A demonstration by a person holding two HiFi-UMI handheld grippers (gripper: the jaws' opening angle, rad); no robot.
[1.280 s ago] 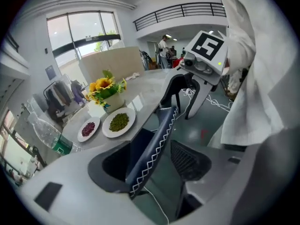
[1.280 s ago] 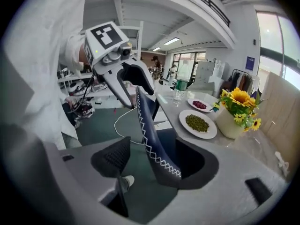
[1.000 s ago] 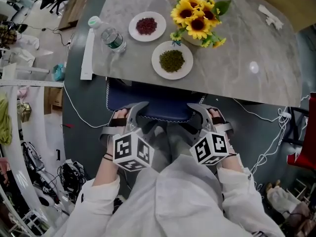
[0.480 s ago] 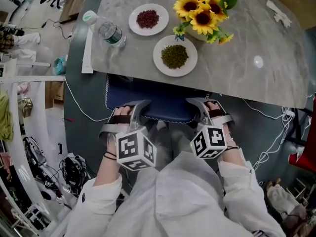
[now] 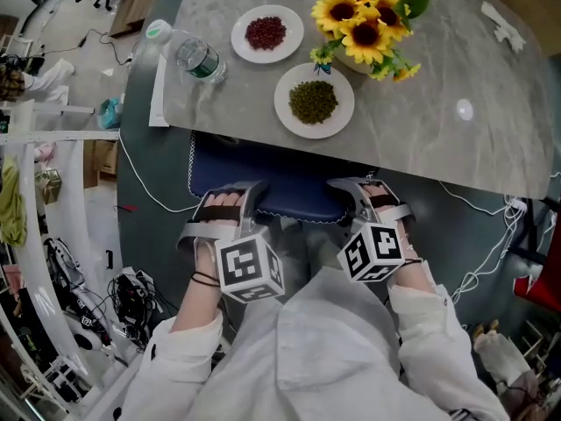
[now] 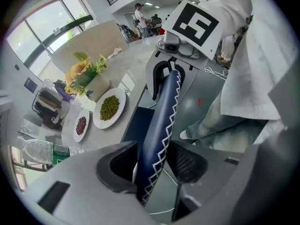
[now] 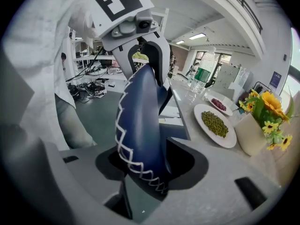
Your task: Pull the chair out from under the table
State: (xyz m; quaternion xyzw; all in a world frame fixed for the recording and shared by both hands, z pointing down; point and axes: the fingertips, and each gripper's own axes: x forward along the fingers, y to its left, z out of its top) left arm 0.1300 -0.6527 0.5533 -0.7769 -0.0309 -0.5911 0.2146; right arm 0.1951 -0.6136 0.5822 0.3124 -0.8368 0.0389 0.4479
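Surface [image 5: 438, 103]: grey marbled top, filling the upper part of the head view.
Chair [image 5: 280, 178]: navy padded, white zigzag stitching along its edge; tucked under the surface's near edge, only the back rim and a strip of seat showing.
Left gripper [image 5: 232, 198]: jaws have just been closing and now clamp the chair's back rim, partway open around the padding.
Right gripper [image 5: 366, 191]: the same, closed onto the rim further right, padding filling the gap between its jaws.
Large plate [image 5: 337, 123]: white, holds a heap of green beans [image 5: 313, 101].
Small plate [image 5: 245, 46]: white, holds red beans [image 5: 266, 32].
Vase [image 7: 251, 135]: white, holds sunflowers [image 5: 364, 20].
Water bottle [image 5: 195, 58]: lying near the surface's left edge.
Head view only: both grippers side by side on the rim.
Gripper views only: the stitching up close and the vase body, which the blooms hide from above.
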